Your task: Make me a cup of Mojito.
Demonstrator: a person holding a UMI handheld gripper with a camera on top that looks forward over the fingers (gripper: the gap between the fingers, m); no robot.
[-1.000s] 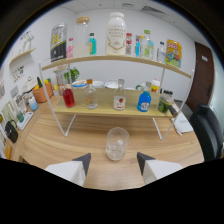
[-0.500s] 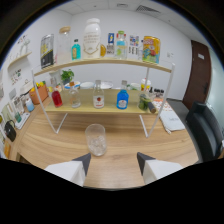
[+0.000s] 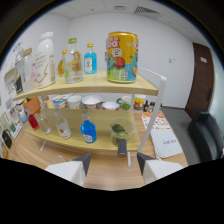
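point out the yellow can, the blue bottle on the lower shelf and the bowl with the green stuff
yellow can [image 3: 121, 57], gripper view, middle of its printed side
blue bottle [image 3: 88, 132], gripper view, its body
bowl [image 3: 120, 131], gripper view, front wall

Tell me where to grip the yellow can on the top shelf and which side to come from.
Grip the yellow can around its mid-body, coming straight in from the front of the shelf. It stands upright at the shelf's end, apart from the blue bottle beside it, so the open gripper can probably straddle its round wall with one finger on each side.
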